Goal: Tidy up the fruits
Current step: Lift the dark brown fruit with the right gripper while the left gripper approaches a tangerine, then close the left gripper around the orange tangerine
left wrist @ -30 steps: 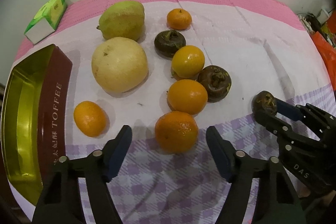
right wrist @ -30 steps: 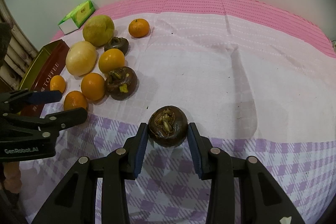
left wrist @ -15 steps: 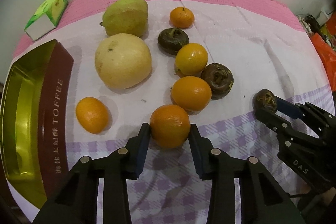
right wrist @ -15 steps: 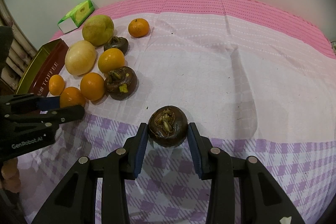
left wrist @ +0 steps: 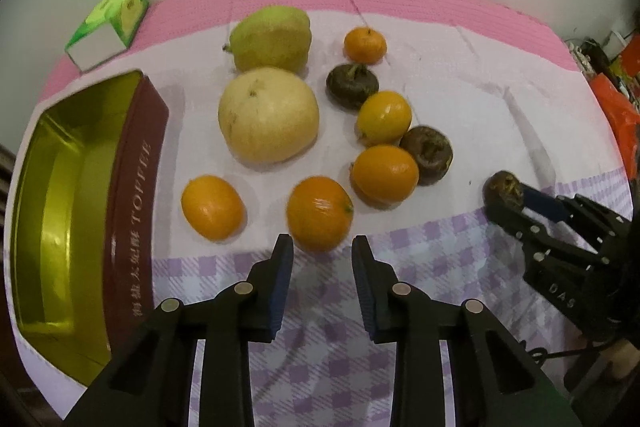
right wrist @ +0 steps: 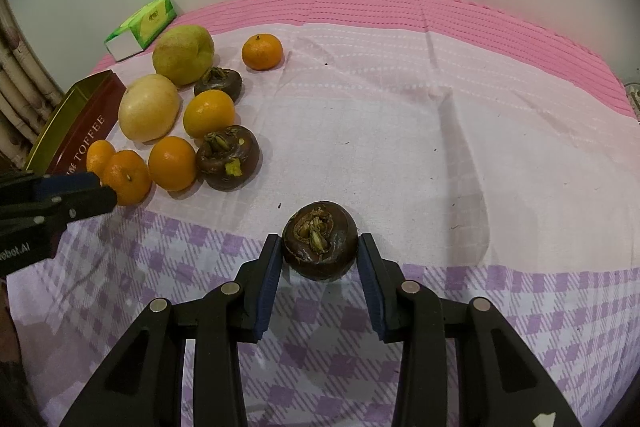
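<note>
Left tongs [left wrist: 322, 242] clenched on orange [left wrist: 319, 211], wide open earlier, right tongs [right wrist: 320, 238] gripping dark brown fruit [right wrist: 316, 255] as before

L tool [left wrist: 322, 247] shut empty; R tool [right wrist: 319, 247] clamped.

left gripper [left wrist: 322, 253]: jaws closed, nipping the near edge of an orange [left wrist: 319, 213]
right gripper [left wrist: 505, 195]: right, clamping a dark fruit [left wrist: 503, 188]
tin [left wrist: 60, 219]: left, open
pale round fruit [left wrist: 269, 115]: far of the orange
</note>
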### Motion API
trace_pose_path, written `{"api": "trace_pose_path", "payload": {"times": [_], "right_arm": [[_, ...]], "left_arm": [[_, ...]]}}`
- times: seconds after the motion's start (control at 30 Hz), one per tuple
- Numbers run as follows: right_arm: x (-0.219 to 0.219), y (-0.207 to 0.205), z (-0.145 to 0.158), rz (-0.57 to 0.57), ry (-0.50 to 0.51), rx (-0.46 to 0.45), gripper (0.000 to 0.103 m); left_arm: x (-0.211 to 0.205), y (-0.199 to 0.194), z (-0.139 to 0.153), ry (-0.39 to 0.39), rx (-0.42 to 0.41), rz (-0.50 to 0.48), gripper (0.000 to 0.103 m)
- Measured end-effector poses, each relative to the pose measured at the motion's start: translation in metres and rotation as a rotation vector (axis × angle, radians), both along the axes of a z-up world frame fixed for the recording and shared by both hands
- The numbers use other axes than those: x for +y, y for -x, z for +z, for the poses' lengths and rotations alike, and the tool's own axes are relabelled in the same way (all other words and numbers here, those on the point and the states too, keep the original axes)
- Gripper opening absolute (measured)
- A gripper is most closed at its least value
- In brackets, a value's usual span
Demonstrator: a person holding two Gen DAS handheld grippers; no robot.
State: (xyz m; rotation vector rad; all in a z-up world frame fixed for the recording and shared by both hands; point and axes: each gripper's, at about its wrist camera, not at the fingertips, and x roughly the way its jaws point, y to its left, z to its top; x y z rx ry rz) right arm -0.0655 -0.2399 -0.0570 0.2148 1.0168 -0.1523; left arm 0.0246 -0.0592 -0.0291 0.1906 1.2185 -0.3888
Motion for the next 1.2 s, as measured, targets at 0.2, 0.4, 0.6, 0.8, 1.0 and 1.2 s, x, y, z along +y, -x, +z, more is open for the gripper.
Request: {"api": "trace_pose_path", "payload": {"times": [0.2, 0.4, 0.6, 0.8, 1.0, 1.2], "right_arm": [[0.000, 0.000, 0.000, 0.002, -0.001, -0.001, 0.036], [0.000, 0.001, 0.000, 0.001, -0.004, -0.002, 0.037], [-0.001, 0.002, 0.000, 0.000, -0.011, -0.002, 0.037], [-0.001, 0.001, 0.001, -0.002, -0.020, -0.005, 0.037], [-0.003, 0.001, 0.001, -0.002, -0.031, -0.009, 0.037], [-0.004, 0.002, 0.001, -0.002, -0.036, -0.008, 0.037]], "left_arm": [[0.003, -0.004, -0.006, 0.021, 0.017, 0.014, 0.032], [0.009, -0.009, -0.008, 0.025, 0.032, 0.030, 0.032], [0.012, -0.018, -0.008, 0.039, 0.053, 0.042, 0.034], [0.014, -0.023, -0.001, 0.038, 0.035, 0.041, 0.049], [0.012, -0.032, -0.003, 0.028, 0.035, 0.045, 0.055], [0.008, -0.033, -0.007, 0.020, 0.045, 0.037, 0.055]]}}
